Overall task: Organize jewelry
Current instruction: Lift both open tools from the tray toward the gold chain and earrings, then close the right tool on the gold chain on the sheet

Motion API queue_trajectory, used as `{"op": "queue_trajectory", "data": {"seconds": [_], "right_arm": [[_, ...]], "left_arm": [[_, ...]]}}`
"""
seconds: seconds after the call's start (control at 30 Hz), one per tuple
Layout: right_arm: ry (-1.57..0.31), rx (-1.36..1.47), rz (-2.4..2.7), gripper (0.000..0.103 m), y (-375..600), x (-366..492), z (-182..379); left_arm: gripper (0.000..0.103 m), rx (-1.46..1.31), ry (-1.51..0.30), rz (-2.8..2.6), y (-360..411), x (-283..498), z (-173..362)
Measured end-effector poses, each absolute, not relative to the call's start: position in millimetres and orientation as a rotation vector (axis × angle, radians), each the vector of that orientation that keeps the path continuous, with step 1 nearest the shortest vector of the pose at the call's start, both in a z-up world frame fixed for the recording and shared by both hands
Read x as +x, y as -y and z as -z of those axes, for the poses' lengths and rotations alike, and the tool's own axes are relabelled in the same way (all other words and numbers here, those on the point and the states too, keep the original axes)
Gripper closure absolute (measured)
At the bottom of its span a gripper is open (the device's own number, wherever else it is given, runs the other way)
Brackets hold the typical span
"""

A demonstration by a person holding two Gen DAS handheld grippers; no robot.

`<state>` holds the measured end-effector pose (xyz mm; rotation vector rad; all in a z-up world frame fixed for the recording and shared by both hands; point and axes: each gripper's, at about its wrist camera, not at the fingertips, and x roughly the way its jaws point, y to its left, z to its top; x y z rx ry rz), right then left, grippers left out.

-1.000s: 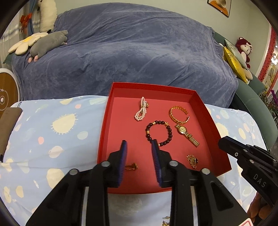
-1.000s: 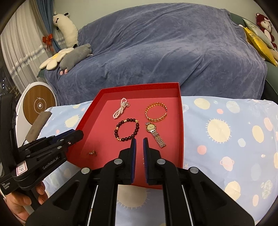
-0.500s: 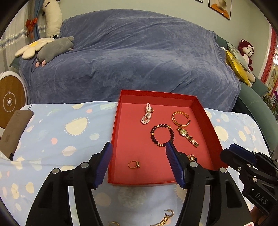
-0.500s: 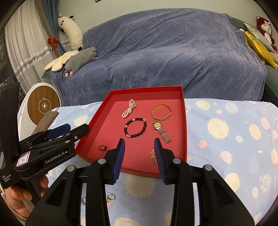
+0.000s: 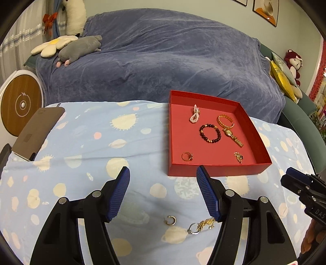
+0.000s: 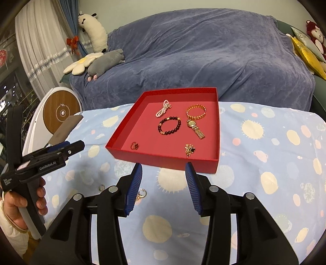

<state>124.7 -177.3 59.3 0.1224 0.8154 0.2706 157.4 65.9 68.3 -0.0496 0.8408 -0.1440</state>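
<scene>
Gold hoop earring (image 5: 170,220), silver ring (image 5: 193,228) and gold chain (image 5: 206,222) left on cloth between your left gripper (image 5: 163,179) fingers; red tray (image 5: 214,170) holds six pieces; your jaws on both sides gape wide, empty; right gripper (image 6: 163,170) hovers before tray; planet-print cloth (image 5: 101,142), blue-draped sofa (image 5: 163,61) behind.

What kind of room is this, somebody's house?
Most likely a home living room: a sofa under a blue throw, plush toys on it, and framed pictures on the wall.
</scene>
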Motion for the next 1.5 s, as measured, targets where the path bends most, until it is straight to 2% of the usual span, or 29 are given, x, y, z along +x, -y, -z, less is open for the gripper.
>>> {"op": "queue_trajectory", "data": {"seconds": [0.4,0.67,0.83,1.13,1.17,1.23,1.27,1.5], "right_arm": [[-0.964,0.062,-0.38,0.061,123,118,-10],[-0.991,-0.03,-0.45,0.062,87,112,9],[-1.009,-0.049,-0.44,0.068,82,120,23],[-0.964,-0.091,-0.426,0.069,71,130,31],[-0.959,-0.098,-0.423,0.071,70,130,31],[-0.945,-0.127,-0.414,0.087,68,130,31],[-0.941,-0.128,-0.415,0.09,69,131,31],[-0.944,-0.066,-0.43,0.09,83,128,23]], "left_arm": [[0.038,-0.006,-0.912,0.157,-90,138,-39],[0.038,0.008,-0.944,0.17,-94,134,-31],[0.038,-0.015,-0.935,0.172,-100,134,-36],[0.038,-0.022,-0.951,0.167,-103,137,-33],[0.038,-0.02,-0.952,0.167,-103,137,-32],[0.038,-0.018,-0.956,0.165,-103,137,-31],[0.038,-0.018,-0.959,0.165,-103,138,-30],[0.038,-0.022,-0.975,0.171,-105,139,-24]]}}
